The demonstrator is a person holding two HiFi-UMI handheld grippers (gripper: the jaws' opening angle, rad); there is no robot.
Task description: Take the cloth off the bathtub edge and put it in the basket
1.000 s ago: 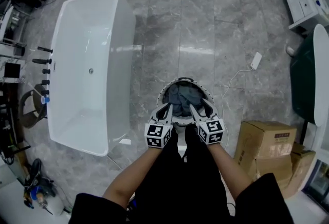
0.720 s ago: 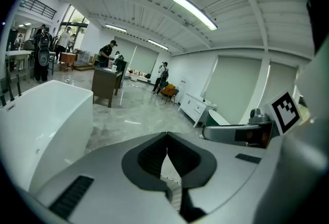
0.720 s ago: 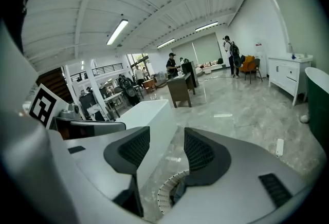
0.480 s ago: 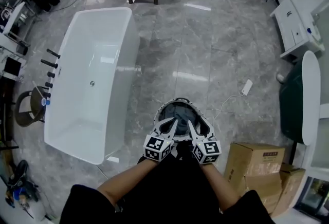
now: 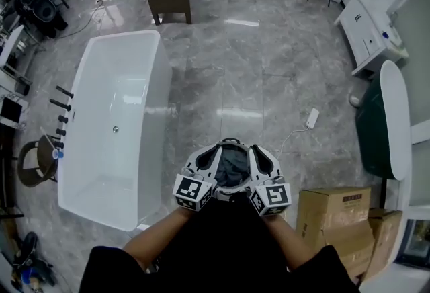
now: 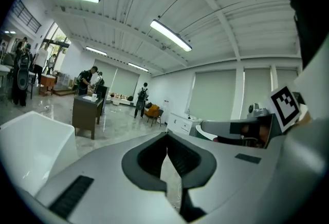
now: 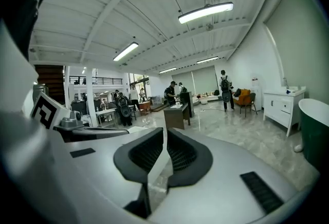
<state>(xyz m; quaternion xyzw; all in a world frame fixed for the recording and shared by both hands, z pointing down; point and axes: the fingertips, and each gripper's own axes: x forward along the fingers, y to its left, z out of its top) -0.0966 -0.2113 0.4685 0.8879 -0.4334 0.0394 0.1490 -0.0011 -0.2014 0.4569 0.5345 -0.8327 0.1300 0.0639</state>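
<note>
A: Looking for the cloth (image 5: pixel 232 165). On the tub edge or not?

B: Not there. Lying crumpled inside the basket (image 5: pixel 230 142), down on the floor just before the feet. Seems put there as required by the task, so probably finished.

A: And the bathtub (image 5: pixel 114 123)?

B: Standing well apart, at the left, with a bare white rim. Nothing more to collect from it, apparently.

A: Holding anything in the left gripper (image 6: pixel 166 143)?

B: Nothing. Clenched, pads pressed together, only the room visible beyond them.

A: Same for the right gripper (image 7: pixel 165 141)?

B: Yes. Just been closing, now pinched together on nothing. Both held side by side above the basket, near the body, apart from the cloth; probably kept empty and closed for lack of further work below.
</note>
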